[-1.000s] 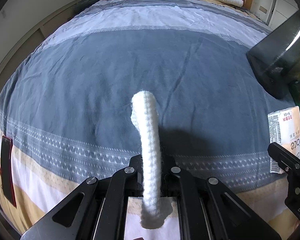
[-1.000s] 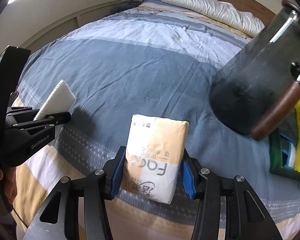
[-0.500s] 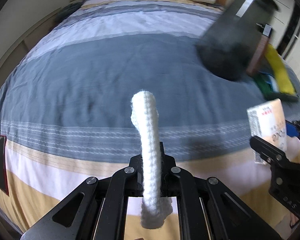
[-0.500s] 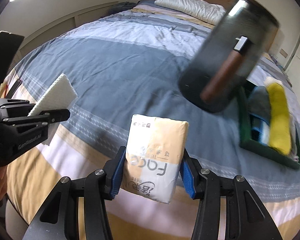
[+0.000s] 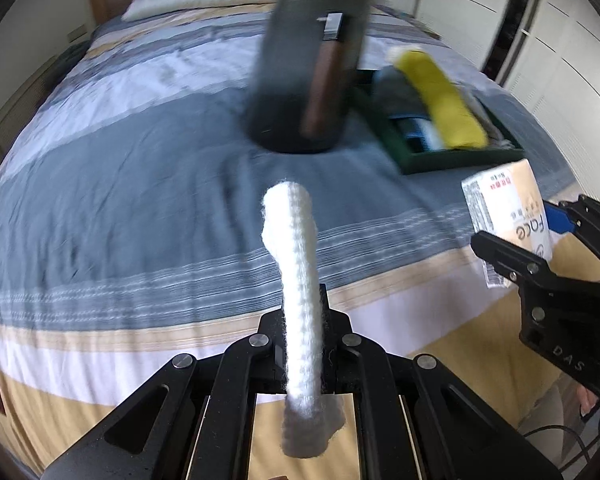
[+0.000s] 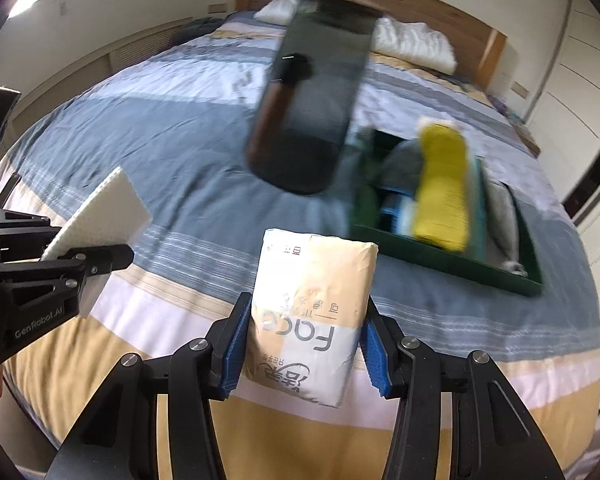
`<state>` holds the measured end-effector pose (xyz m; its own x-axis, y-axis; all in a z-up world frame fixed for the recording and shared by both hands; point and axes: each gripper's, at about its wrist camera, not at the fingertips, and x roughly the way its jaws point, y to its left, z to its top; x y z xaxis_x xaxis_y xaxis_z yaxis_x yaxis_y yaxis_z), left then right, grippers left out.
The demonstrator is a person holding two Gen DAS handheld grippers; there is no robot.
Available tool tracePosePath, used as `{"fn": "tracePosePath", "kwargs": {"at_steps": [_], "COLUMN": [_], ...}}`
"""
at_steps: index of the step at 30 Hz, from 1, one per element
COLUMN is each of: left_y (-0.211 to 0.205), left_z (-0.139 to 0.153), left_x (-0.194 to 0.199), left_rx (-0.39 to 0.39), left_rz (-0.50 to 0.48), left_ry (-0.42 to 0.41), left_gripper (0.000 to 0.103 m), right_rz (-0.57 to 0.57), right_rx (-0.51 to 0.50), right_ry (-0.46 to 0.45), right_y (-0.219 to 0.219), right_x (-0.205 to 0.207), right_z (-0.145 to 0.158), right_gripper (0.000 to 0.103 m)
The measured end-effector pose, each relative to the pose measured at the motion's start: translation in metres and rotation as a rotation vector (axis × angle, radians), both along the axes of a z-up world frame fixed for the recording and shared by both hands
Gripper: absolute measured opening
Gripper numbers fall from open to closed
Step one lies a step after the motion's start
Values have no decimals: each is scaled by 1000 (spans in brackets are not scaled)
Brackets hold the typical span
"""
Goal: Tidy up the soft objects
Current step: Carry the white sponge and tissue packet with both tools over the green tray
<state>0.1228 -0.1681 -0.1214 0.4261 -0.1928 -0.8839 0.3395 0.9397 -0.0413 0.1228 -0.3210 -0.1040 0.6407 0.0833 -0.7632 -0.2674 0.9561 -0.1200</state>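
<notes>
Clamped between the black fingers of the left gripper [image 5: 302,344] — a white knitted cloth [image 5: 296,280], folded thin, standing edge-on, long axis running up and away toward the far side of the striped blue-grey bedspread [image 5: 120,184]. Pinched between the blue pads of the right gripper [image 6: 304,344] — a soft cream-and-white plastic tissue pack [image 6: 312,312], upright, long axis pointing away from the fingers, printed side facing the camera. Beyond, far right on the bed, a dark green tray [image 6: 452,264] with a rolled yellow towel [image 6: 440,188] inside. Blurred dark cylindrical object [image 6: 312,120] standing left of the tray.
</notes>
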Motion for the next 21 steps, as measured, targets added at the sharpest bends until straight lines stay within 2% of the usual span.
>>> {"fn": "tracePosePath", "kwargs": {"at_steps": [14,21], "left_y": [-101,-143], "left_z": [17,22], "left_x": [-6,-2], "left_rx": [-4,-18], "left_rz": [-134,-186], "left_ry": [-14,-13], "left_gripper": [5,5], "right_rz": [-133,-179], "right_rx": [4,25], "right_ry": [-33,-23], "right_y": [-92,-133], "right_x": [-35,-33], "right_z": [23,22], "right_gripper": [49,49]}}
